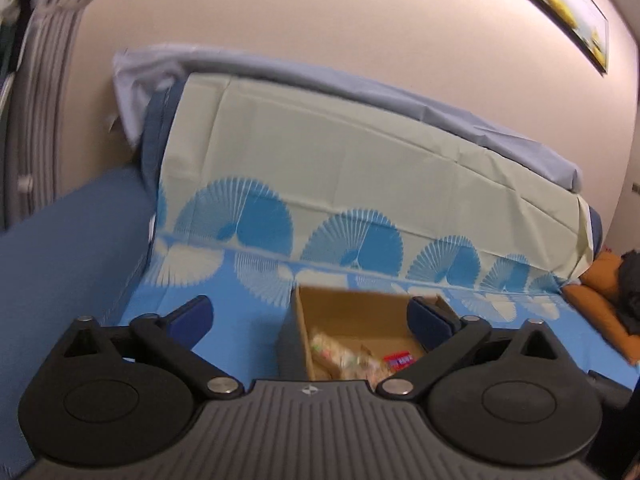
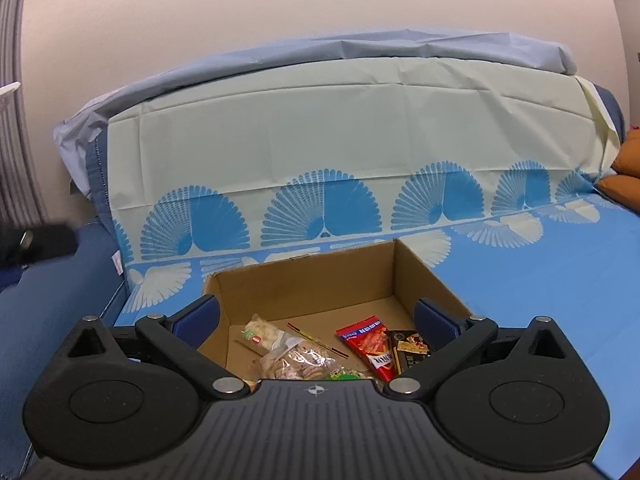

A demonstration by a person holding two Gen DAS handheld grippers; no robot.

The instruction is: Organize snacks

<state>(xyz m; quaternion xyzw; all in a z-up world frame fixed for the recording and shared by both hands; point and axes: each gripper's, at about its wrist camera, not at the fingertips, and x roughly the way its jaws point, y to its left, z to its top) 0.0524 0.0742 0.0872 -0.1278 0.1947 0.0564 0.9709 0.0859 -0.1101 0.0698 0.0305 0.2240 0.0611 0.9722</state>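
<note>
An open cardboard box (image 2: 320,280) stands on a blue patterned cloth. Inside lie a clear bag of pale snacks (image 2: 264,334), a clear bag of brown snacks (image 2: 298,362), a red snack packet (image 2: 370,342) and a dark packet (image 2: 412,346). My right gripper (image 2: 316,320) is open and empty, just above the box's near side. In the left wrist view the box (image 1: 360,312) shows blurred, with a pale snack bag (image 1: 340,354) and a red packet (image 1: 400,360). My left gripper (image 1: 312,316) is open and empty, above the box's left wall.
The cloth (image 2: 540,280) covers a sofa seat and backrest (image 2: 320,120) against a wall. A blue armrest (image 1: 60,260) lies to the left. Orange cushions (image 1: 600,292) and a dark object (image 1: 632,280) lie at the right. A framed picture (image 1: 560,0) hangs above.
</note>
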